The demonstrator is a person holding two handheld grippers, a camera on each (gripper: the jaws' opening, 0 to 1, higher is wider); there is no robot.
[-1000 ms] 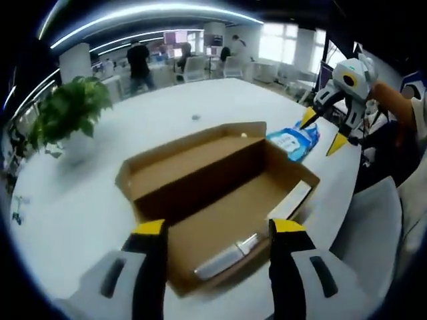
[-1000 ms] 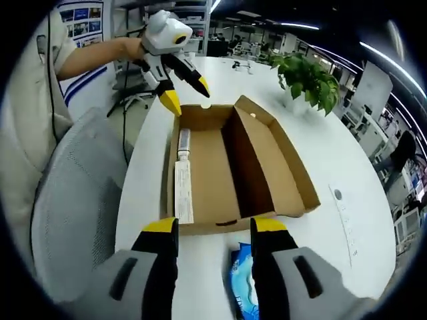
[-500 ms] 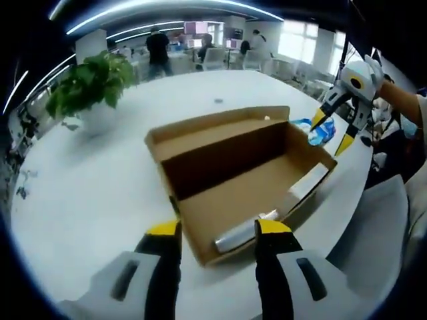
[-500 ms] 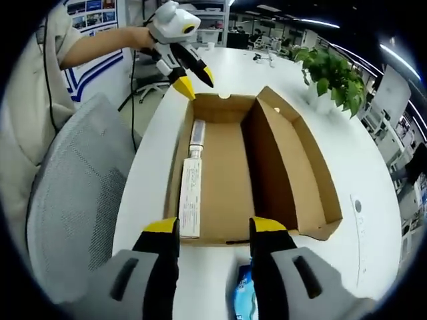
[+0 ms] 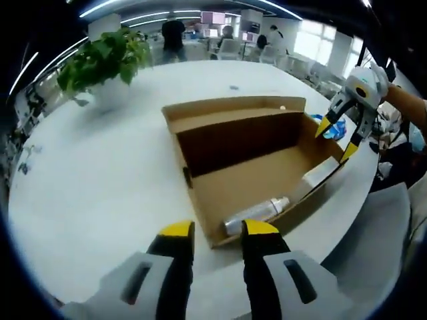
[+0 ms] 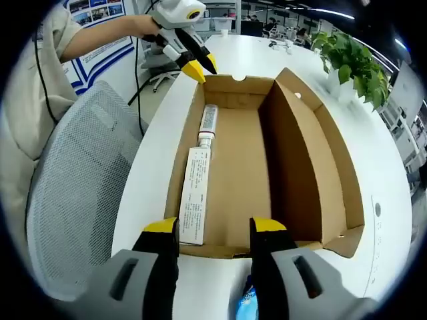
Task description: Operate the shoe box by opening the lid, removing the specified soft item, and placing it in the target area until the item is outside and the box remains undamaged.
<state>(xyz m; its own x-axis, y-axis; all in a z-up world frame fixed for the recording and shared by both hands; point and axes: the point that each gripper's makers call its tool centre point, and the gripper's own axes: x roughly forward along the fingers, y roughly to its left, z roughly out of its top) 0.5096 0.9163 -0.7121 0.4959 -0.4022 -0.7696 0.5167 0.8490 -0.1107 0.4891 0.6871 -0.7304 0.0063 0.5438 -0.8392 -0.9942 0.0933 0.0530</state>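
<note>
on the white office table [image 5: 100, 180] the open cardboard shoe box [image 6: 267, 180] holds a tube [image 6: 207, 125], both claws, left gripper [image 5: 210, 231] at 6 o'clock and right gripper [image 6: 212, 227], spread and holding nothing.

Blue packet [image 6: 244, 303] mostly hidden behind the right claw [image 6: 210, 228], its print illegible.

a white table [image 5: 100, 173] carries an open cardboard box [image 5: 260, 173], a potted plant [image 5: 107, 63] and a blue packet [image 5: 331, 127].
</note>
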